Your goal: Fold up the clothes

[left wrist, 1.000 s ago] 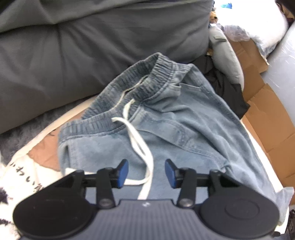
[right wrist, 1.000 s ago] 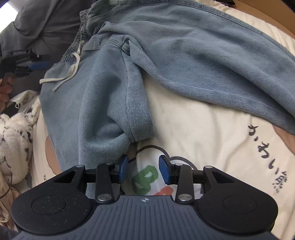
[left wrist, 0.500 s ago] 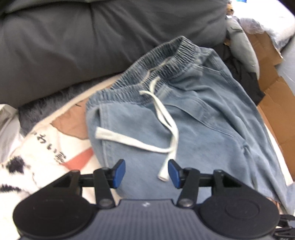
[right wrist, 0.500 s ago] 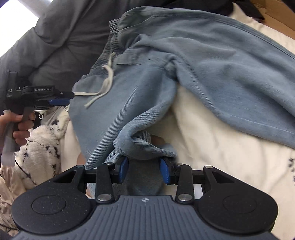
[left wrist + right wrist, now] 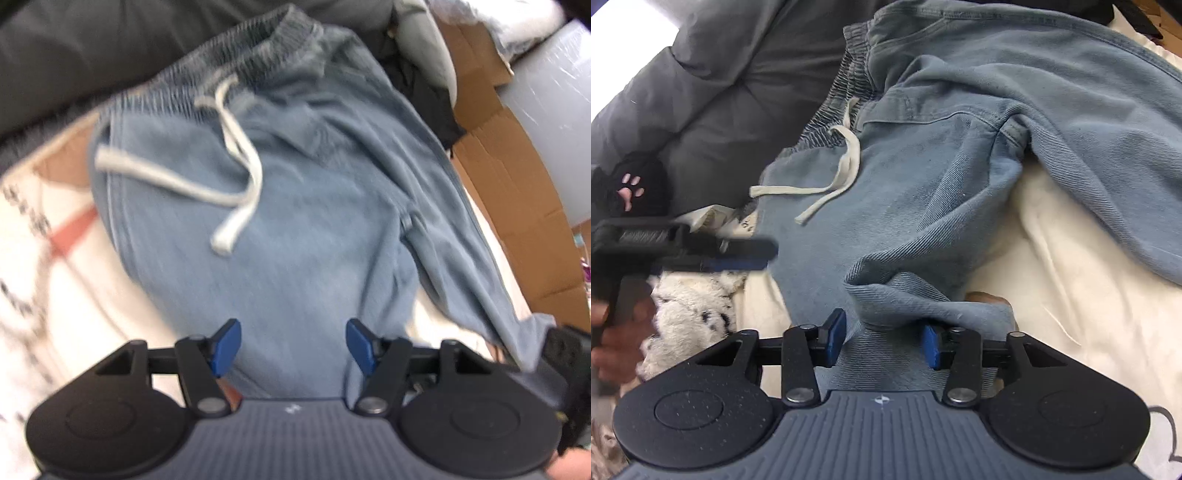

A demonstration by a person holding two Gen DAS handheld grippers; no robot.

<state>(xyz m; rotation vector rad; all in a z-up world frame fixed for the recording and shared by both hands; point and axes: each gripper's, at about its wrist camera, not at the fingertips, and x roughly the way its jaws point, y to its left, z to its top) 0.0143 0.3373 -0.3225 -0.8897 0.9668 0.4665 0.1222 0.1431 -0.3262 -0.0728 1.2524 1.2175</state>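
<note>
Two tongs over blue denim trousers spread on a cream printed blanket.

Nearest, the right tongs (image 5: 882,341) have a bunched leg hem of the trousers (image 5: 960,177) lying between the blue pads (image 5: 834,341); the jaws have just been opening and the pads stand a little off the cloth, so nothing is gripped. The left tongs (image 5: 293,347) hover with jaws wide, having just been opening, over the flat leg cloth, pressing nothing. Beyond, the white drawstring (image 5: 236,173) lies looped across the front, below the gathered waistband (image 5: 236,62). The blanket (image 5: 1071,295) shows beside the legs. Farthest, a dark grey duvet (image 5: 720,85) lies behind the waistband, cardboard (image 5: 517,206) at the right.
</note>
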